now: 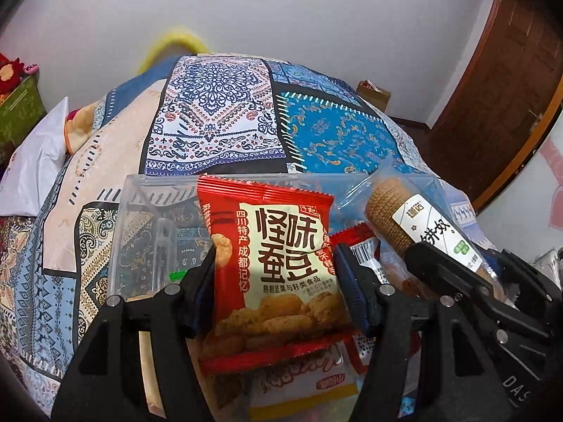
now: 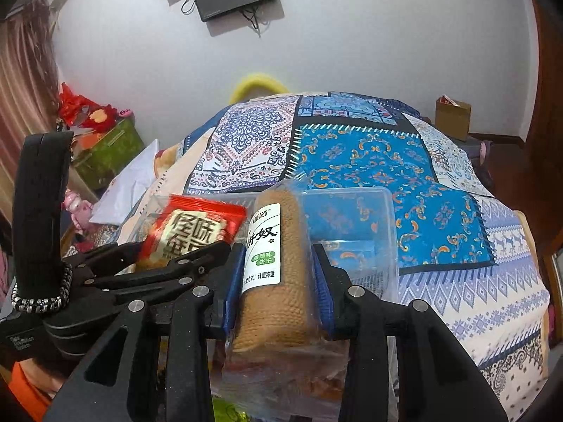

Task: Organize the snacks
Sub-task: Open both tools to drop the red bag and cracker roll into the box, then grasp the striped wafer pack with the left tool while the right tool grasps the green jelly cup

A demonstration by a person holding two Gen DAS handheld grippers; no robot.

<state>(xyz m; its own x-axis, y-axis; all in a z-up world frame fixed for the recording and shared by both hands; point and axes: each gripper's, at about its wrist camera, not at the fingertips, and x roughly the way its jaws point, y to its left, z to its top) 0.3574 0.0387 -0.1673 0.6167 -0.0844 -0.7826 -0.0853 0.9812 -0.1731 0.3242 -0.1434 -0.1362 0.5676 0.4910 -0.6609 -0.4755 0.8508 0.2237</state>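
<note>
We are mid-carry: our left gripper (image 1: 274,274) has its jaws clamped on the red bean packet (image 1: 278,263), our right gripper (image 2: 278,292) on the biscuit roll (image 2: 281,267), both held over the clear bin (image 2: 352,211) on the bed (image 2: 440,193), so next each needs lowering into it and releasing.

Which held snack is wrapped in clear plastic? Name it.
The round biscuit roll in the right gripper; its brown biscuits show through. The left gripper holds an opaque red packet.
</note>
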